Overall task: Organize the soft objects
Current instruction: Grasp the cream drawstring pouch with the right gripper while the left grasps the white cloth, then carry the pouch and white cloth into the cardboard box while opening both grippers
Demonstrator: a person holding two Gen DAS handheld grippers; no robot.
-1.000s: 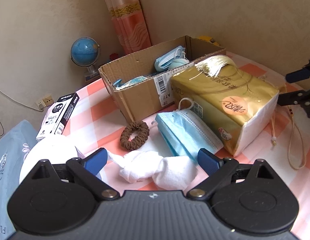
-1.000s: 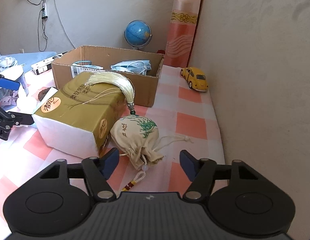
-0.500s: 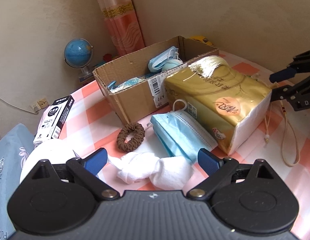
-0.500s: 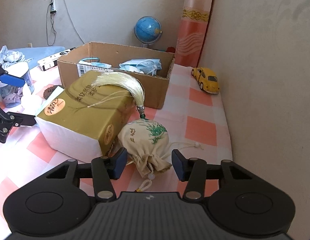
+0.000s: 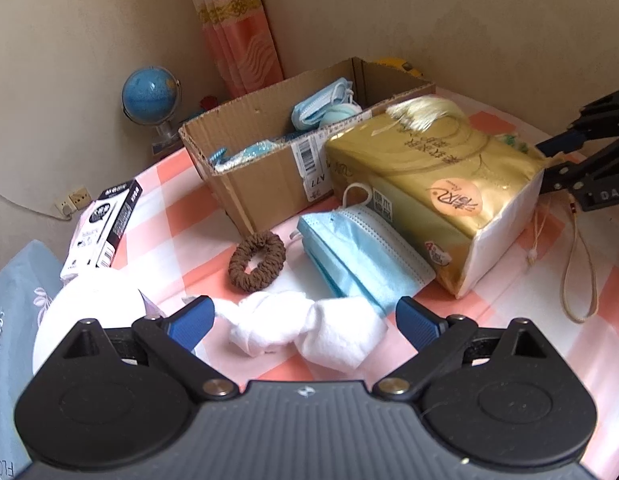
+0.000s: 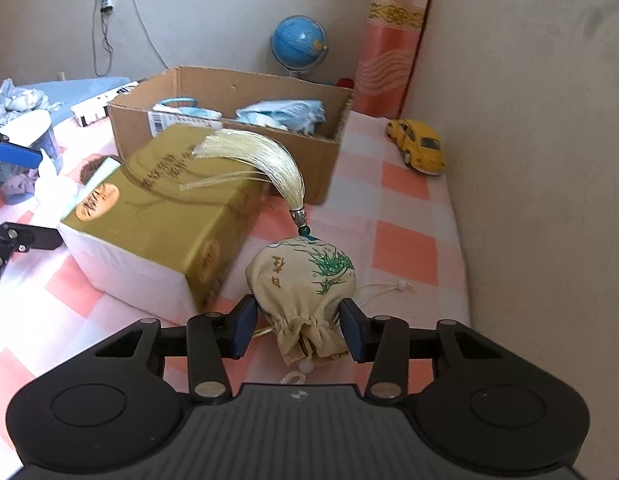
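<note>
A cream drawstring pouch (image 6: 305, 280) with a green plant print and a pale tassel (image 6: 261, 160) lies on the checked cloth beside a gold tissue pack (image 6: 161, 216). My right gripper (image 6: 299, 330) has its jaws close on either side of the pouch's gathered neck, pads touching or nearly touching it. My left gripper (image 5: 305, 322) is open over a knotted white cloth (image 5: 309, 330). A blue face mask (image 5: 357, 252) and a brown scrunchie (image 5: 256, 255) lie just beyond. A cardboard box (image 5: 269, 168) holds more masks.
A yellow toy car (image 6: 419, 146) sits by the right wall. A blue globe (image 5: 149, 94) stands behind the box. A black-and-white carton (image 5: 105, 224) and a white roll (image 5: 89, 312) lie at the left. The wall is close on the right.
My right gripper moved forward and narrowed its jaws around the pouch's neck. My left gripper drifted slightly and stays open over the white cloth.
</note>
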